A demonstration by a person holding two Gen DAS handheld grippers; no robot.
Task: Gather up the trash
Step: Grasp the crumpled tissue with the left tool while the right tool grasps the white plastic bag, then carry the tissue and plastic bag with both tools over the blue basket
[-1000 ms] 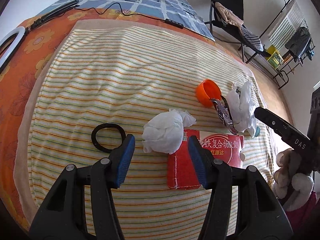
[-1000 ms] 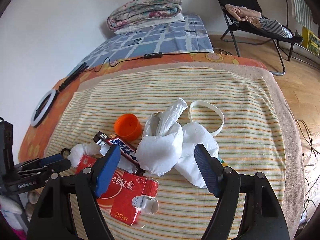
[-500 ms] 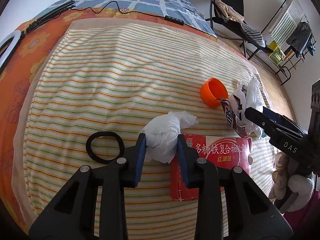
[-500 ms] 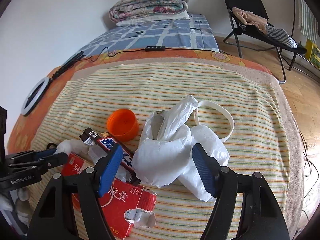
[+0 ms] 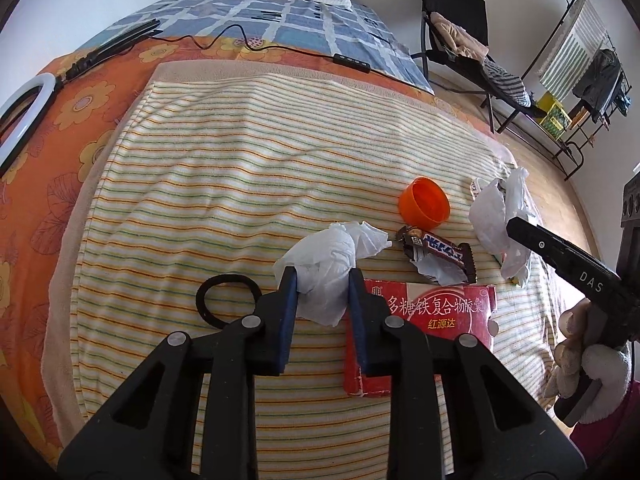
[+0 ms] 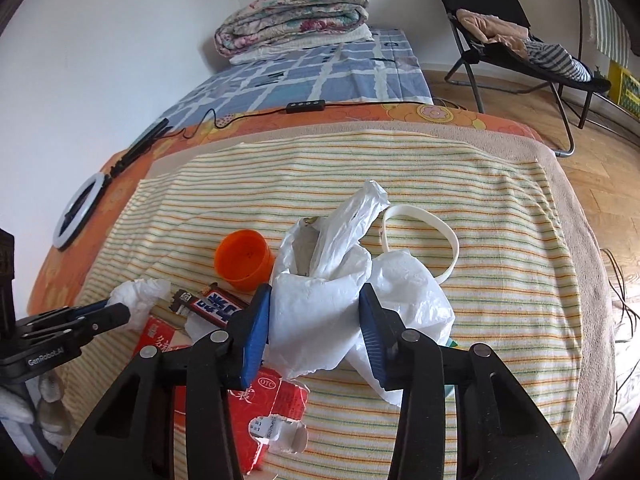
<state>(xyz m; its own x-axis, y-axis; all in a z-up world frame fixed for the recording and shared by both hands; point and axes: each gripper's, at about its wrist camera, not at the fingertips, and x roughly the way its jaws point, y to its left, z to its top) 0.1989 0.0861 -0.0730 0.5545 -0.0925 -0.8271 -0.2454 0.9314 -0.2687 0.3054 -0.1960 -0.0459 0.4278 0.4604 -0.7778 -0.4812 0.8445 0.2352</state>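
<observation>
Covering the bed is a striped cream towel (image 5: pixel 224 184) with the trash near its right edge. A white plastic bag (image 6: pixel 320 312) lies crumpled there; the right gripper (image 6: pixel 316 320) has just been closing, its jaws pinching the bag. Left of it lies a torn red cardboard box (image 5: pixel 432 312), then an orange plastic cup (image 5: pixel 424 202) on its side and a brown candy wrapper (image 5: pixel 440 250). The left gripper (image 5: pixel 322 294), also just closing, pinches a crumpled white tissue (image 5: pixel 332 252).
</observation>
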